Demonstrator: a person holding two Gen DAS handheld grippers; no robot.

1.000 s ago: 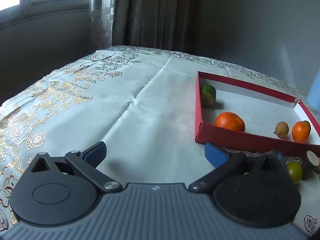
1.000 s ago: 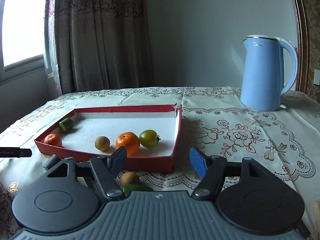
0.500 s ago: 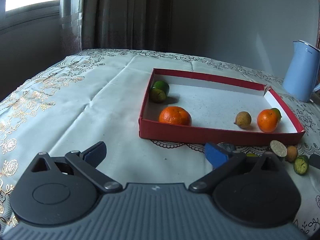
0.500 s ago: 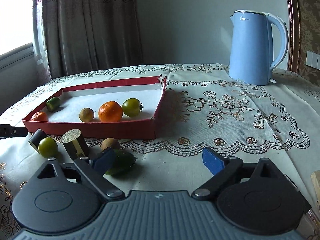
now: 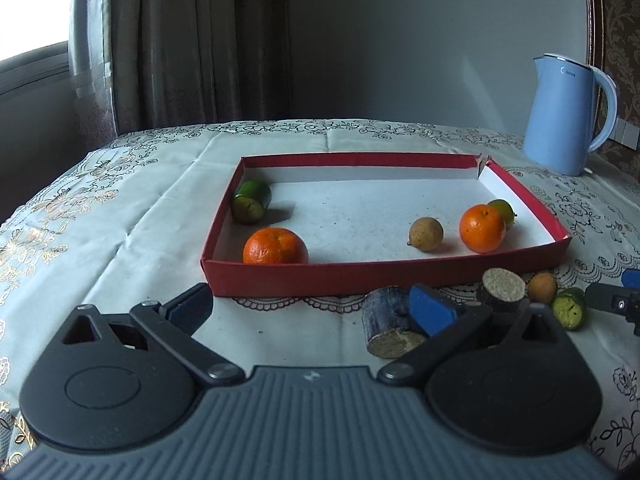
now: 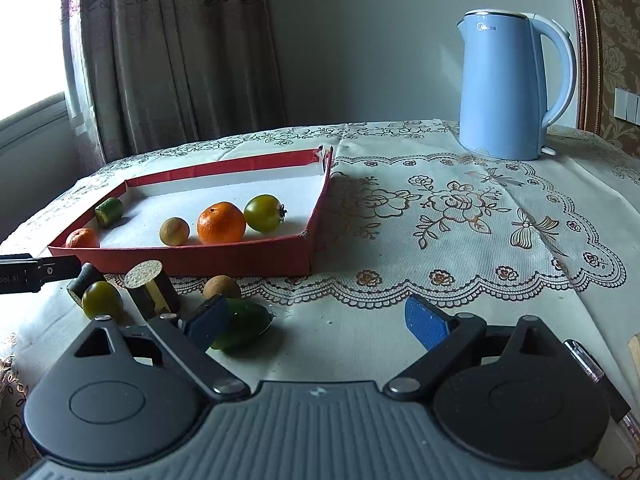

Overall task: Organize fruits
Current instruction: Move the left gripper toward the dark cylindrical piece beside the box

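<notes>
My left gripper (image 5: 310, 306) gapes wide over the cloth, its right pad just by a dark cut cane stub (image 5: 386, 326). My right gripper (image 6: 318, 318) is spread too, left pad against a green cucumber piece (image 6: 244, 322). Beyond lie a brown longan (image 6: 221, 286) and a green tomato (image 6: 101, 299), then the shallow red cardboard tray (image 5: 360, 276) holding oranges (image 5: 275, 245), and farthest a blue kettle (image 6: 506, 88).

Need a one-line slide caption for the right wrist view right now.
Right gripper, fingers open, faces loose fruit pieces beside the red tray holding two oranges, a green tomato and more; blue kettle behind.
</notes>
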